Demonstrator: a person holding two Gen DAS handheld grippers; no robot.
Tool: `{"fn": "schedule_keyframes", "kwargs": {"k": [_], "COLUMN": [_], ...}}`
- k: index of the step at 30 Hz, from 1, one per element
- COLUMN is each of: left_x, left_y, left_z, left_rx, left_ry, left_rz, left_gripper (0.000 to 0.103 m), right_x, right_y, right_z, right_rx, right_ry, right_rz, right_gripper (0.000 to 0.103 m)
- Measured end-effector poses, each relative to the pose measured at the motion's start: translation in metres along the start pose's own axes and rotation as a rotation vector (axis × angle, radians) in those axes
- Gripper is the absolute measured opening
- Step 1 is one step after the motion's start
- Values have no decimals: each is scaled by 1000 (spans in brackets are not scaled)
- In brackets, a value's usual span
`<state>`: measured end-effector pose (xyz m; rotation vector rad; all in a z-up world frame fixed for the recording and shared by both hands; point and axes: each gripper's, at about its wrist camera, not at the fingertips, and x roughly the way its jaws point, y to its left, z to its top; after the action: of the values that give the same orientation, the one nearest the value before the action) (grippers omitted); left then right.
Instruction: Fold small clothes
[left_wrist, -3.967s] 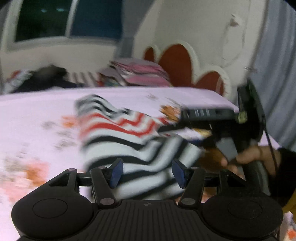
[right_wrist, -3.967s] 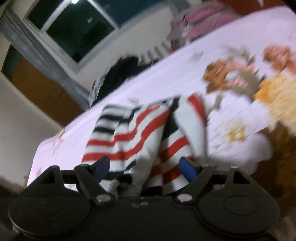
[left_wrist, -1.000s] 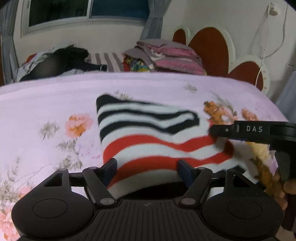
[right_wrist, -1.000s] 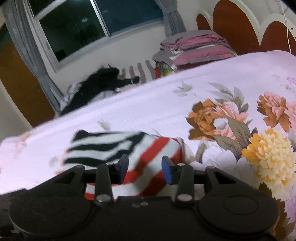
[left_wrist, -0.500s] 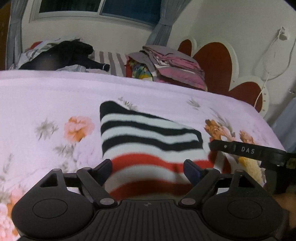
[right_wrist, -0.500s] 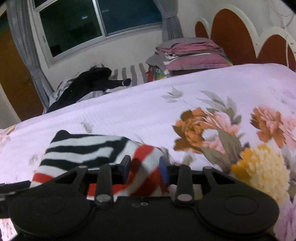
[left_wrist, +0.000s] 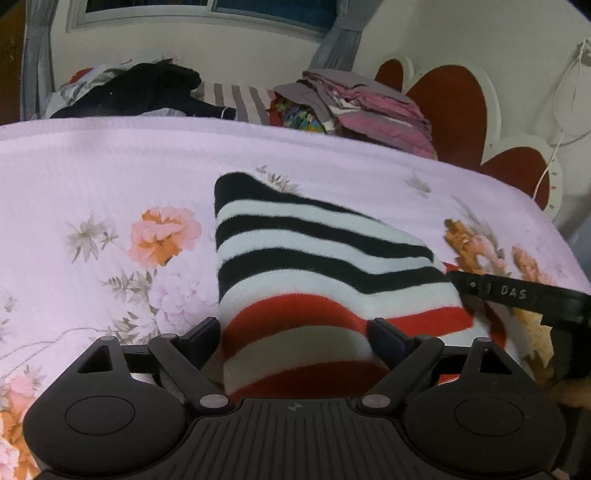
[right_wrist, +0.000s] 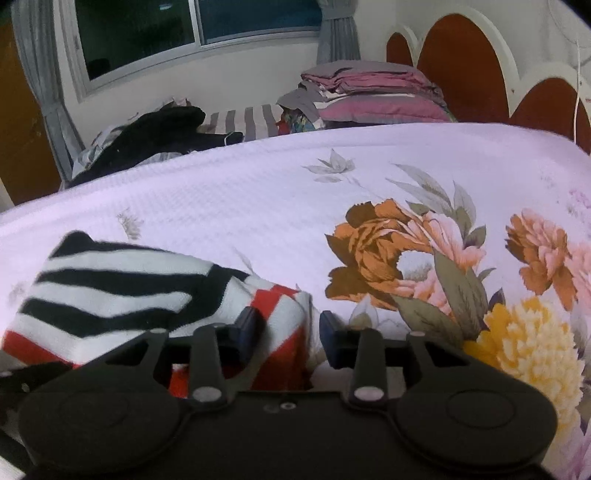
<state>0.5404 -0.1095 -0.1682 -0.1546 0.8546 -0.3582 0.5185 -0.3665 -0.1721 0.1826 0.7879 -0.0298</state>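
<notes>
A small striped garment, black, white and red, lies folded on the pink floral bedspread. My left gripper is open, its fingers standing either side of the garment's near red-striped edge. The garment also shows in the right wrist view, at the lower left. My right gripper is open, with the garment's right red-striped corner between its fingers. The right gripper's black body shows at the right edge of the left wrist view.
A stack of folded pink and grey linen and a dark heap of clothes lie at the far side of the bed. A red and white scalloped headboard stands at the right. A window is behind.
The right gripper's fingers have spread apart around the garment's corner. The left gripper has drawn back a little. The garment has settled flat on the bed.
</notes>
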Motion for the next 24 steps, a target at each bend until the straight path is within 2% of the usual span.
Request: {"fn": "schedule_keyframes", "kwargs": {"k": [2, 6, 13, 14, 15, 16, 20, 22, 24], "left_x": [-10, -21, -16, -15, -15, -13, -7, -3, -1], "left_y": [-1, -2, -4, -4, -6, -6, -5, -3, 0], "left_z": [-1, -9, -14, -13, -13, -12, -10, -11, -11], "left_rx": [20, 54, 58, 64, 68, 69, 62, 44, 21], "left_ry": [-14, -22, -13, -15, -17, -19, -18, -10, -3], "left_rz": [-4, -6, 0, 3, 7, 11, 12, 8, 2], "left_gripper": [88, 88, 88, 88, 88, 88, 88, 91, 93], "right_x": [-14, -20, -9, -10, -11, -13, -21, -3, -1], "right_y": [-4, -20, -28, -25, -22, -18, -4, -6, -7], "right_z": [1, -5, -9, -8, -8, -6, -4, -11, -14], "right_rx": [29, 146, 236, 223, 201, 168, 32, 16, 11], "right_ry": [8, 63, 96, 83, 69, 45, -67, -3, -10], "right_rz": [69, 149, 178, 177, 180, 172, 82, 60, 62], "right_gripper": [35, 34, 32, 29, 14, 11, 9, 10, 10]}}
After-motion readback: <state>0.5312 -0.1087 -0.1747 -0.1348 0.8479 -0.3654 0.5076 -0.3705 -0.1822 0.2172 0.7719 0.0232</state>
